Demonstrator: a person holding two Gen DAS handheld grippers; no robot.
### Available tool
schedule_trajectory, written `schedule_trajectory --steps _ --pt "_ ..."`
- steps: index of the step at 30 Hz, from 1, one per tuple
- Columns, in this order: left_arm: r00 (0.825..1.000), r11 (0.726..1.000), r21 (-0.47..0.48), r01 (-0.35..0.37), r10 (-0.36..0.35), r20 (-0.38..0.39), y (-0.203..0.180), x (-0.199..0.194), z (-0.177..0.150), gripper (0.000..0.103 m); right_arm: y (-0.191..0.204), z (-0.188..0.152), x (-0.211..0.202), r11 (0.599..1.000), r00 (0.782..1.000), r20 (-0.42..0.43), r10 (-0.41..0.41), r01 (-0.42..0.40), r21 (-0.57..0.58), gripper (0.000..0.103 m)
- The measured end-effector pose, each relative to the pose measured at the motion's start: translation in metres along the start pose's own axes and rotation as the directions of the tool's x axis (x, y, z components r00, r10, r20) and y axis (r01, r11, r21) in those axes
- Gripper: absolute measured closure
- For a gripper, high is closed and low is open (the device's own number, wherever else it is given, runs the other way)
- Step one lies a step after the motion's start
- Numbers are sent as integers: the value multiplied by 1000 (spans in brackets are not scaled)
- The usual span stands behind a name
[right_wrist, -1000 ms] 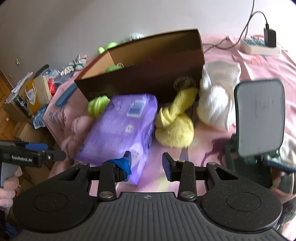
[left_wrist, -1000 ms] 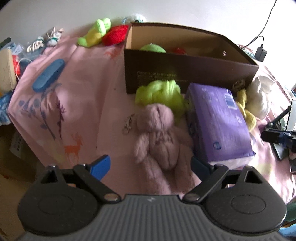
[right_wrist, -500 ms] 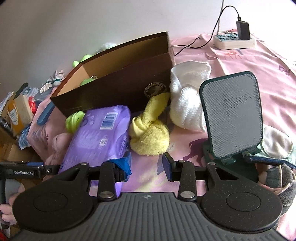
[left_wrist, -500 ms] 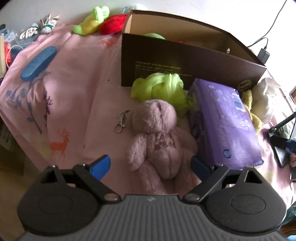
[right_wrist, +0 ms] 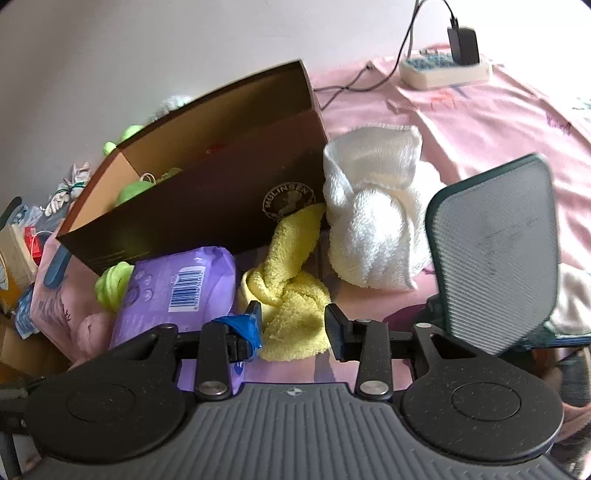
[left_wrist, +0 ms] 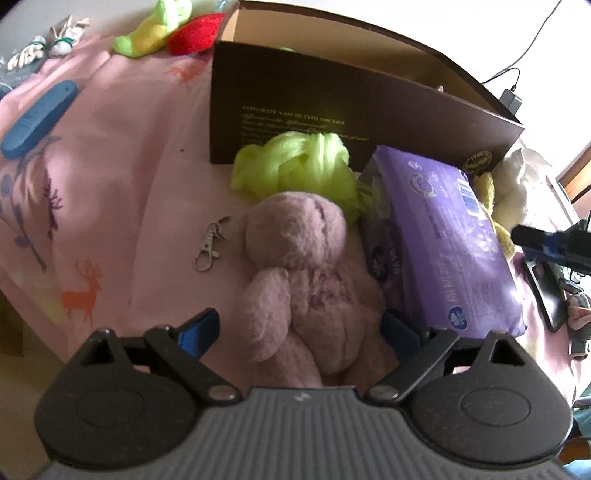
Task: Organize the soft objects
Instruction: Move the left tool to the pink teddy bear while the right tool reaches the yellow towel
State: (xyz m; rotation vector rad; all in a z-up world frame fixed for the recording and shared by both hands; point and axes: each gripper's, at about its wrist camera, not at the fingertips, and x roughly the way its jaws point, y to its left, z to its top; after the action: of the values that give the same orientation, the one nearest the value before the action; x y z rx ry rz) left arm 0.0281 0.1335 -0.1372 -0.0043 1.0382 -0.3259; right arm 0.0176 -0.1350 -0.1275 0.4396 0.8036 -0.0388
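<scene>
Soft objects lie crowded on a pink printed sheet (left_wrist: 122,155) in front of a dark brown box (left_wrist: 332,122). In the left wrist view the left gripper (left_wrist: 300,326) has its fingers spread wide, with the mauve plush bear (left_wrist: 306,273) lying between them; neither pad presses on it. Just beyond the bear's head sits a lime-green fluffy bundle (left_wrist: 295,166), against the box wall. Beside the right finger lies a purple tissue pack (left_wrist: 447,240). Left of the bear a metal clasp (left_wrist: 210,247) rests on the sheet, and far beyond the left finger lie a blue case (left_wrist: 37,118) and green and red plush toys (left_wrist: 166,29), none of which the other view shows clearly.

The right wrist view shows the right gripper (right_wrist: 293,325) with fingers partly apart and holding nothing; a knotted yellow towel (right_wrist: 291,295) lies just ahead of the gap. Beyond it stands a rolled white towel (right_wrist: 373,221) touching the box corner. Past the right finger rises a grey-green mesh panel on a stand (right_wrist: 495,251), with a power strip (right_wrist: 443,70) far behind.
</scene>
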Motion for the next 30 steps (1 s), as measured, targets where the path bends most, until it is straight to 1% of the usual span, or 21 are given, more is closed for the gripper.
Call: schedule_trajectory --steps 3,5,7,12,14,15,17,22,24,25,30 --pt "1000 1000 2 9 -9 -2 0 4 1 8 1 0 9 1000 1000 -3 -12 12 9 82" --pt "1000 1000 13 9 -9 2 -1 5 1 8 4 0 13 1000 1000 7 -25 25 -10 81" --pt "1000 1000 29 4 -4 7 -4 6 0 8 7 -1 18 999 999 12 -39 39 -30 78" --pt "1000 998 59 -11 10 20 -9 8 -2 8 9 -9 21 995 997 57 -54 58 -76 76" --pt "1000 998 60 -12 10 27 -9 9 -3 8 8 -13 19 995 997 62 -45 50 -92 77" --pt "1000 998 65 -12 10 29 -9 8 -4 8 8 -14 18 993 997 62 -41 48 -106 79" --pt "999 998 62 -10 7 38 -9 7 -7 9 8 -17 16 991 997 63 -32 40 -129 81" --pt "998 999 49 19 -22 51 -5 -3 -12 21 11 -28 8 982 996 82 -27 42 -183 87" --pt "998 999 45 20 -22 56 -6 -5 -13 25 13 -31 5 978 996 89 -29 46 -202 89" --pt "998 999 45 16 -19 60 -7 -6 -14 29 13 -32 3 977 996 90 -28 47 -207 89" --pt "996 999 51 8 -13 91 -13 -19 -18 45 9 -35 -6 982 997 75 -21 35 -186 92"
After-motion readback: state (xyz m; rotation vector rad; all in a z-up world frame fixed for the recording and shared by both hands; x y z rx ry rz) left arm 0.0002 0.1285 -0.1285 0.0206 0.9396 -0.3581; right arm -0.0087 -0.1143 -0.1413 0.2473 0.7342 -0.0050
